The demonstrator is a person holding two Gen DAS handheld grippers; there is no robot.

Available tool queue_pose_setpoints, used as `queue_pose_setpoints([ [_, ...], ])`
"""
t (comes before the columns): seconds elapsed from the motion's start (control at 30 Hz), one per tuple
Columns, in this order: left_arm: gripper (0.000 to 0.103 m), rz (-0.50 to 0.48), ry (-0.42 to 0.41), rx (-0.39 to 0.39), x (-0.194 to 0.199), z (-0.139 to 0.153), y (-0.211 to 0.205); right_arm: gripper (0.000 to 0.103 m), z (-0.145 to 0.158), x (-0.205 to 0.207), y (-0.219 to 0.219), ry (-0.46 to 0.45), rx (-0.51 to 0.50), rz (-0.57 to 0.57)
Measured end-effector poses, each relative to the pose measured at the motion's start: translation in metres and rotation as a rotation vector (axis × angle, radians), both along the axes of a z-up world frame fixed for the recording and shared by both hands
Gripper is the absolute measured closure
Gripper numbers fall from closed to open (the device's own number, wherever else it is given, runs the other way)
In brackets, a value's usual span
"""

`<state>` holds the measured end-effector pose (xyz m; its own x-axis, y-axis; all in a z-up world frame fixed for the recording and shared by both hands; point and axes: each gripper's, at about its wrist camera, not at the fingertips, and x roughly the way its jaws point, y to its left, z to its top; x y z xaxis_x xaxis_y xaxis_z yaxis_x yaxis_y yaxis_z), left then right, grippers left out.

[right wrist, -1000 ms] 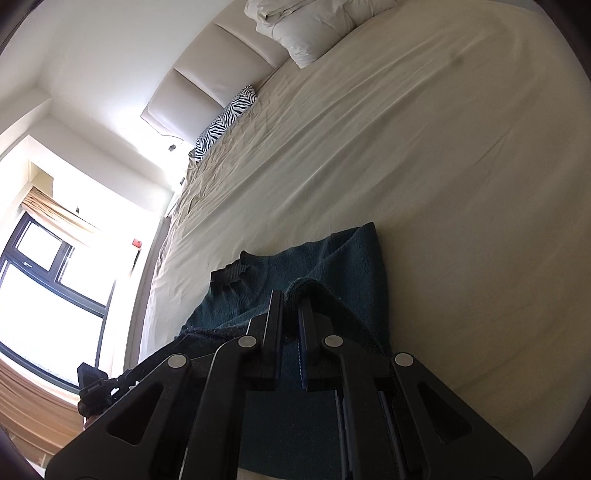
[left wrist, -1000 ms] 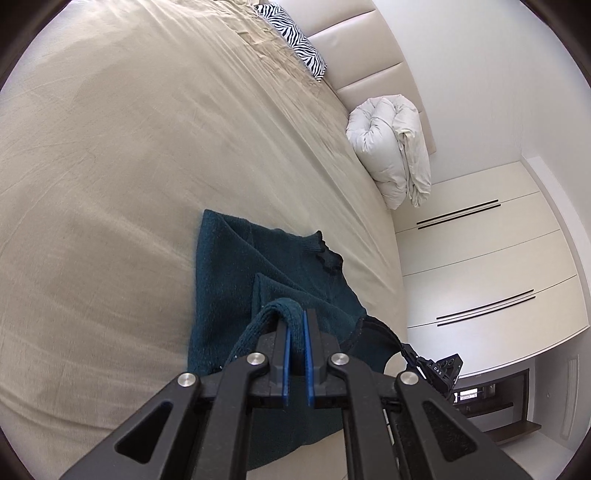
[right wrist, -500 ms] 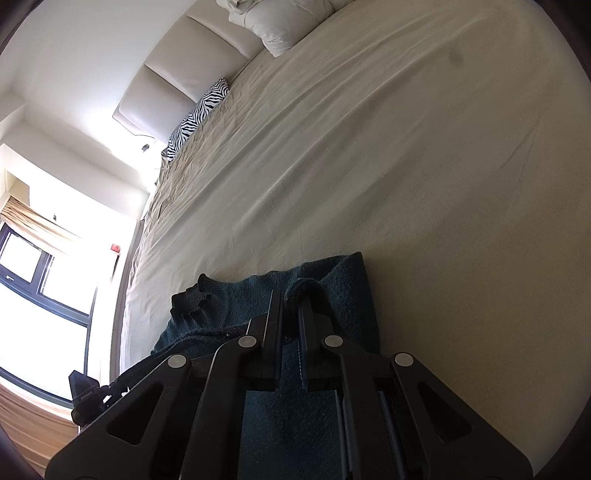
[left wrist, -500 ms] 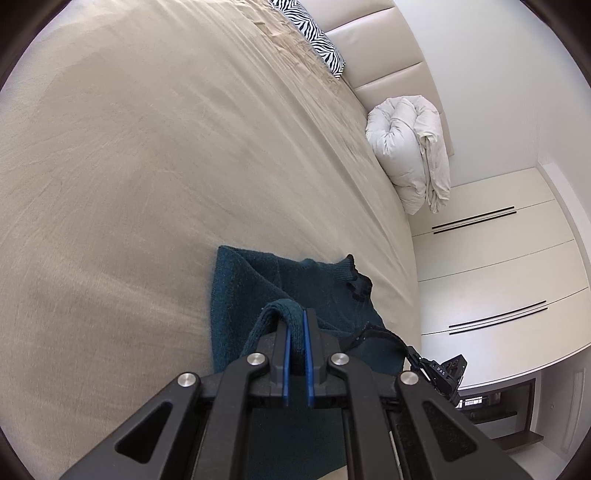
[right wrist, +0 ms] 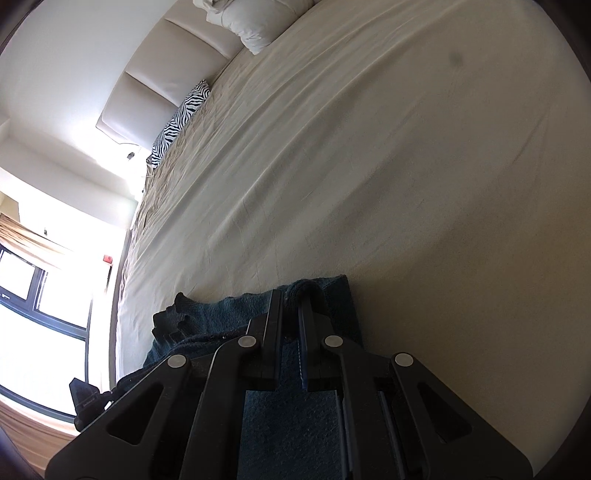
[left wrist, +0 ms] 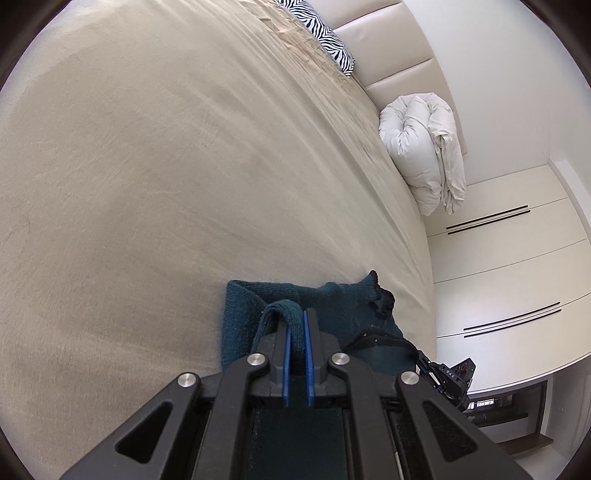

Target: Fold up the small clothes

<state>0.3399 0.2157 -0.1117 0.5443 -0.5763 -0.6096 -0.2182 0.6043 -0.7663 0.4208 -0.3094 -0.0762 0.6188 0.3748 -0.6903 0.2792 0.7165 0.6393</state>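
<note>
A small dark teal knit sweater [left wrist: 332, 299] lies on the beige bed, partly folded over itself. My left gripper [left wrist: 295, 317] is shut on a fold of its edge, which loops out between the blue pads. In the right wrist view the same sweater [right wrist: 221, 314] shows its collar to the left, and my right gripper [right wrist: 291, 299] is shut on another fold of the edge. Both grippers hold the cloth low over the bed. Most of the sweater is hidden under the gripper bodies.
The beige bed sheet [left wrist: 166, 166] stretches far ahead. A rolled white duvet [left wrist: 424, 147] and a zebra pillow [left wrist: 325, 33] lie by the headboard. White wardrobe doors [left wrist: 498, 277] stand past the bed's right edge. A bright window [right wrist: 37, 295] is at left.
Both grippers have carried the held sweater edge forward over the garment toward its collar end. Less of the sweater shows ahead of the fingers now. Both grips are unchanged.
</note>
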Motion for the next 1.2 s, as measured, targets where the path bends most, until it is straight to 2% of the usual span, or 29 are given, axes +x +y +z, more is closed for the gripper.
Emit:
queue_pose_setpoints([
  [0.1,0.094,0.009,0.013,-0.003,0.002,-0.006,0.0,0.096,-0.01,0.005,-0.004,0.009,0.039,-0.013],
  [0.17,0.086,0.019,0.02,-0.002,0.0,-0.006,0.002,0.096,-0.013,0.001,-0.007,0.01,0.074,-0.024],
  [0.23,0.056,0.042,-0.001,0.024,-0.005,0.002,0.006,0.094,-0.012,0.0,-0.007,-0.003,0.078,-0.024],
  [0.3,0.04,0.067,-0.011,0.039,-0.01,0.008,0.011,0.092,-0.01,-0.004,-0.007,-0.007,0.068,-0.023],
  [0.43,0.04,0.077,-0.03,0.055,-0.022,0.019,0.013,0.088,-0.004,-0.01,-0.01,-0.02,0.056,-0.043],
  [0.47,0.04,0.072,-0.034,0.059,-0.025,0.021,0.011,0.084,-0.001,-0.013,-0.012,-0.026,0.056,-0.052],
  [0.53,0.04,0.057,-0.045,0.078,-0.035,0.025,0.007,0.073,0.003,-0.018,-0.016,-0.029,0.058,-0.077],
  [0.57,0.04,0.053,-0.053,0.094,-0.041,0.026,0.004,0.059,0.006,-0.021,-0.018,-0.035,0.052,-0.086],
  [0.6,0.04,0.051,-0.059,0.11,-0.047,0.028,0.001,0.051,0.011,-0.026,-0.019,-0.051,0.031,-0.097],
  [0.77,0.042,0.016,-0.078,0.181,-0.072,0.031,-0.018,0.051,0.032,-0.049,-0.008,-0.057,-0.086,-0.049],
  [0.97,0.042,0.008,-0.073,0.196,-0.104,0.023,-0.032,0.053,0.029,-0.096,0.02,-0.011,-0.252,0.042],
  [1.03,0.042,0.005,-0.064,0.2,-0.113,0.018,-0.036,0.054,0.027,-0.111,0.026,-0.009,-0.272,0.067],
  [1.13,0.043,0.001,-0.057,0.202,-0.123,0.011,-0.042,0.059,0.026,-0.13,0.035,-0.009,-0.298,0.103],
  [1.2,0.05,-0.002,-0.064,0.205,-0.129,0.009,-0.044,0.061,0.026,-0.141,0.04,-0.012,-0.314,0.129],
])
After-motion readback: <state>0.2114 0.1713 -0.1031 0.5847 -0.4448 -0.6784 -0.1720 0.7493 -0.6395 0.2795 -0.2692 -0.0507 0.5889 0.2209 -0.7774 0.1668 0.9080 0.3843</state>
